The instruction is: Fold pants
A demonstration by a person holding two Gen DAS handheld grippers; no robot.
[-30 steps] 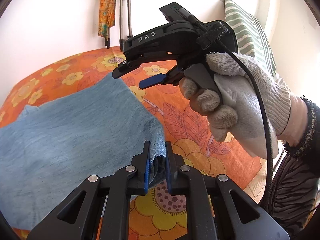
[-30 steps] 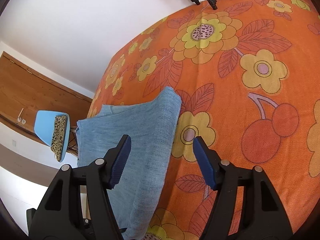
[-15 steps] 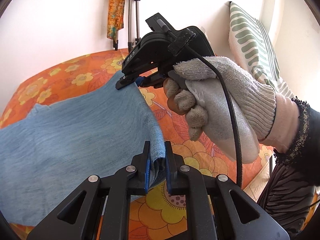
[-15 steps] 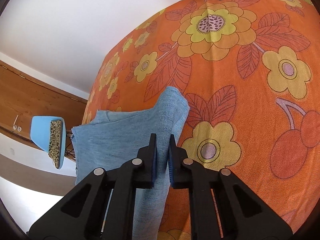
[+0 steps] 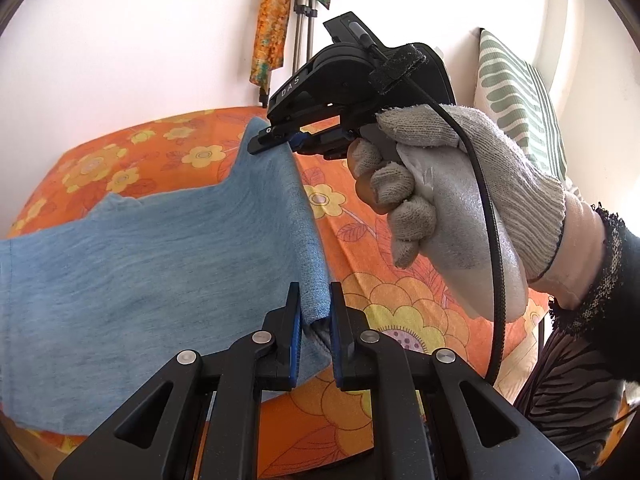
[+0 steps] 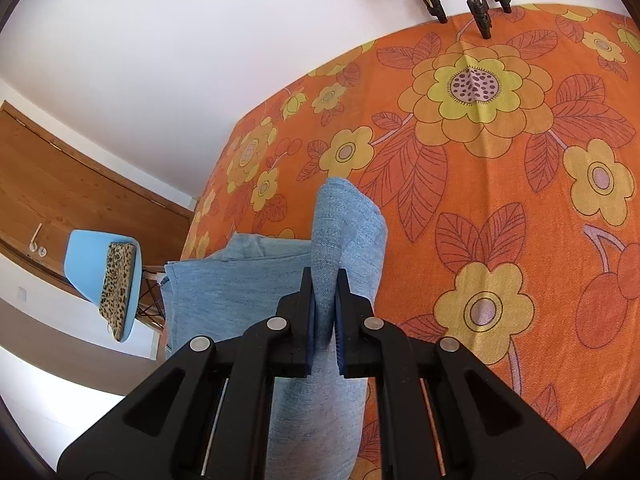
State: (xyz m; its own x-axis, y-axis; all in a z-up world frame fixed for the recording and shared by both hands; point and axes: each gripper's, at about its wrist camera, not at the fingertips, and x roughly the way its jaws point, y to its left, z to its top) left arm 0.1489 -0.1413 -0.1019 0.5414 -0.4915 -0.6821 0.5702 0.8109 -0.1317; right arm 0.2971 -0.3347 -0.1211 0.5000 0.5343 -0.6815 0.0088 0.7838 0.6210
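While the pants [image 5: 160, 264] lie mostly spread on the orange flowered bedspread [image 5: 400, 300], their right-hand edge is raised clear of it; the left gripper [image 5: 313, 322] is clamped on the near corner of that edge, and the right gripper [image 6: 323, 312], held in a gloved hand [image 5: 452, 184], has pinched tight on the far corner; with one end held in each, the edge hangs taut between them, presumably so it can be carried leftward across the denim as one straight fold without sagging.
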